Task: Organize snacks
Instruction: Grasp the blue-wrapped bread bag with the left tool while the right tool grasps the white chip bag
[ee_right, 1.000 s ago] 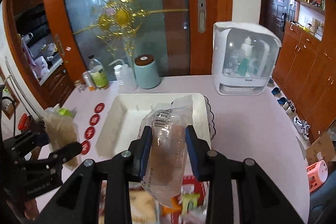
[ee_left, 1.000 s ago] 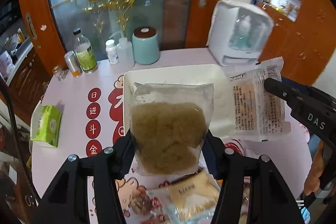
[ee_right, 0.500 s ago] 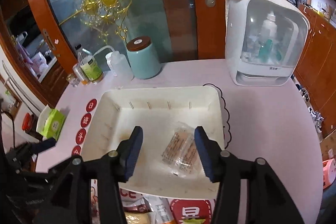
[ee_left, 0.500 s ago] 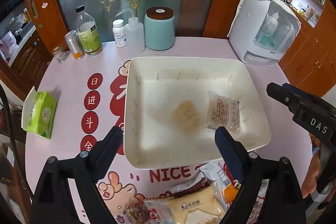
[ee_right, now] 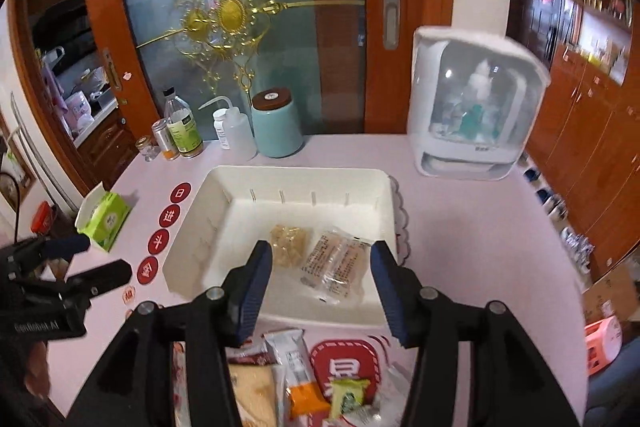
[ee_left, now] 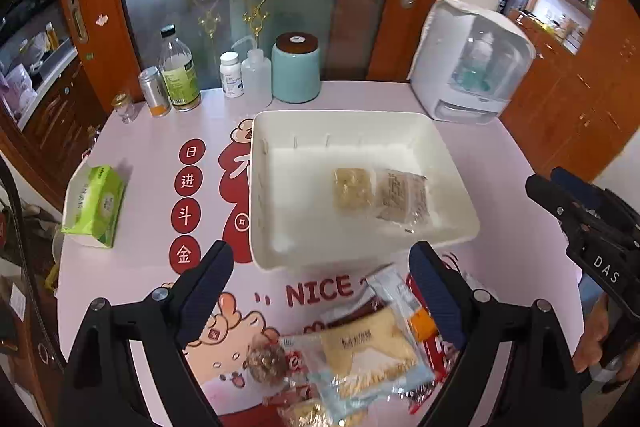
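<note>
Two snack packets (ee_left: 380,193) lie side by side in the white tray (ee_left: 460,215), long axes toward its far wall; both jaws gape empty.

Both snack packets (ee_left: 354,190) now lie in tray (ee_left: 360,119).

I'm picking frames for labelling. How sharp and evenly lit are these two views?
Left wrist view: the tray and both packets inside it look soft and washed out; fisheye bends the door frame. Right wrist view: the white appliance is smeared by motion blur, and the nearest snacks lie in shadow.
</note>
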